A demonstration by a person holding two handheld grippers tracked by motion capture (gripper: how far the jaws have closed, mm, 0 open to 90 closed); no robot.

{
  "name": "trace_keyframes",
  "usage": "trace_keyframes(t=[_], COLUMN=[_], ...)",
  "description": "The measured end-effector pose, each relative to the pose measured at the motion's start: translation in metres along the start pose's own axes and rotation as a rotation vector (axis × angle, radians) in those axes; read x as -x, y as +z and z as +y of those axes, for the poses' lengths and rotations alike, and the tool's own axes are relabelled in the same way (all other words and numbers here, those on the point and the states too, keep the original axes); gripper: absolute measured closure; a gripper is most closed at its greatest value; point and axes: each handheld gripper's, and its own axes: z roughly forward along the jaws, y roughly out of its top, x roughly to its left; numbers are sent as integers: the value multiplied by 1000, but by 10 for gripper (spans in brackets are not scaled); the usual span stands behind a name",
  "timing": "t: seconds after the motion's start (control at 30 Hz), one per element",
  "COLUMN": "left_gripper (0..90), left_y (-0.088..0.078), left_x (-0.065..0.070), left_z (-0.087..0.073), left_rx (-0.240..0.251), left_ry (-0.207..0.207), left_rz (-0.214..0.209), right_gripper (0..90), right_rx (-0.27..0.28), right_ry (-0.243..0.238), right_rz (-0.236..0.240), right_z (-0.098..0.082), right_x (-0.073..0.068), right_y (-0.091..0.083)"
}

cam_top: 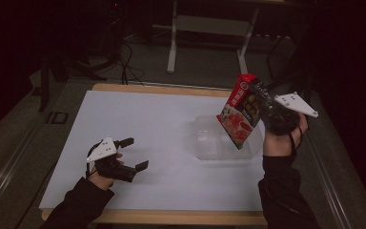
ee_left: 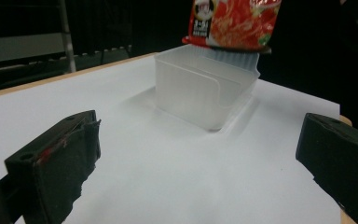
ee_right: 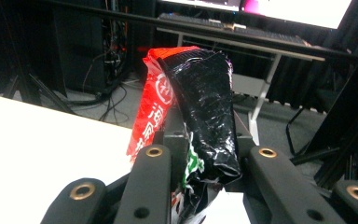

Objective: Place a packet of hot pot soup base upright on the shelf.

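Snack packet (cam_top: 240, 114) clamped in right hand-held gripper (cam_top: 262, 107) (above clear tub (cam_top: 209, 143)).

The container (cam_top: 221, 138) sits right of the table (cam_top: 138, 119) centre; the packet (cam_top: 240, 112) hangs above it (clear of the surface).

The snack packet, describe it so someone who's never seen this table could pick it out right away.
Start at the white table and find the clear plastic container on its right side. Just above that container hangs the snack packet, tilted and pinched in the right gripper. It is the one colourful thing here: a glossy red wrapper printed with food pictures, while everything around it is white, clear or black.
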Motion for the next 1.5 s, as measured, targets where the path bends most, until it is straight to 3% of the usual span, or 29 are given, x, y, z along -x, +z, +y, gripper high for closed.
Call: trace_keyframes(t=[0.33, 0.63, 0.8, 1.0, 1.5], left_gripper=[1, 1, 1, 1, 1], left_y=[-3, -1, -3, -3, -1], left_x=[-3, -4, -5, -6, -5], left_z=[-2, -5, -4, -5, -6], left_rx=[28, 20, 32, 30, 17], left_ry=[-4, -19, -26, -33, -37], left_rz=[1, -5, -4, 0, -9], right_gripper=[770, 768, 767, 761, 744], right_rx=[-35, -44, -44, -85, -102], right_ry=[-4, 0, 5, 6, 32], right_rz=[-13, -33, -28, -9, 18], right_z=[-20, -36, -44, -56, -80], right_x=[1, 0, 0, -5, -10], right_y=[16, 25, 29, 38, 28])
